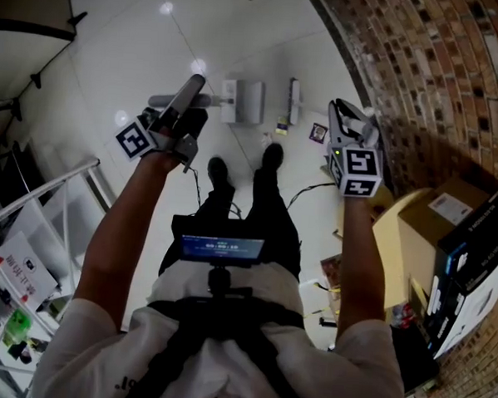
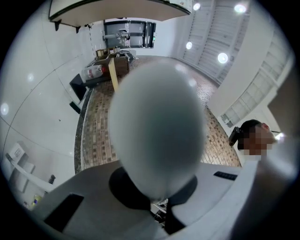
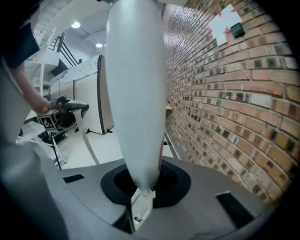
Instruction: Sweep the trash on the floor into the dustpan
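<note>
At the chest a small black screen (image 1: 220, 248) glows blue. Two bare forearms reach out, one gripper each. The left gripper (image 1: 185, 120) (image 2: 157, 202) has its jaws clamped tight on a rounded grey handle (image 1: 191, 89) (image 2: 157, 126). The right gripper (image 1: 346, 128) (image 3: 140, 199) has its jaws narrowly set and gripping a long white handle (image 3: 136, 93).

To the right are two boxes, a tan cardboard box (image 1: 431, 220) and a black printed box (image 1: 473, 239), both closed.

Beyond the two black shoes (image 1: 218, 169), two small scraps of trash (image 1: 282, 127) (image 1: 317, 133) lie on the white tiled floor (image 1: 141, 39). Just past them sits the pale grey dustpan (image 1: 242, 100); its contents are too small to make out.

Only the right gripper view shows the red brick wall (image 3: 225, 93) up close.
</note>
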